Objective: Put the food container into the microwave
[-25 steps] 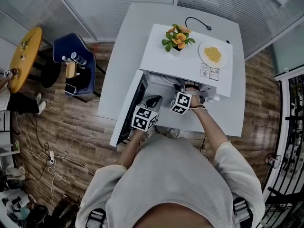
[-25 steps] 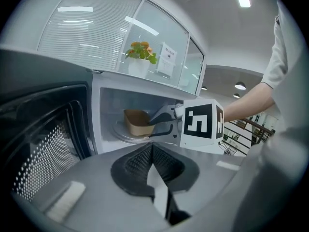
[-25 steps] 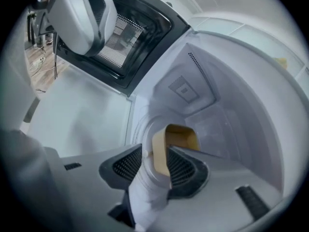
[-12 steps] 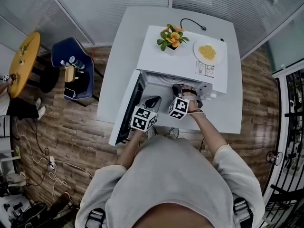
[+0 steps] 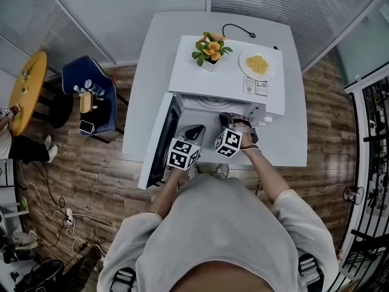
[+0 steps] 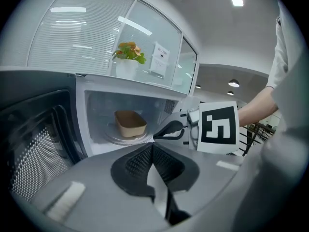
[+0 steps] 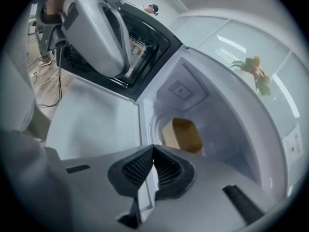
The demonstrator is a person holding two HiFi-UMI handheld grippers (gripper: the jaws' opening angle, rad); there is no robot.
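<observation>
White table [image 5: 152, 53], microwave door [image 5: 157, 145] swung open, plant [image 5: 209, 48], plate [image 5: 258, 64] atop

I see a matt tan, paper-looking food container [image 6: 130, 123], smooth white microwave [image 5: 213, 81] shell, ribbed matt black pads [image 6: 137, 162] on my left gripper [image 6: 152, 146], grainy wood-plank floor [image 5: 91, 169].

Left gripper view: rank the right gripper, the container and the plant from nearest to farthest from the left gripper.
1. Right gripper, just ahead and to the right, at the mouth of the microwave.
2. Container, inside the cavity, left of centre.
3. Plant, up on the microwave's top, farthest back.
</observation>
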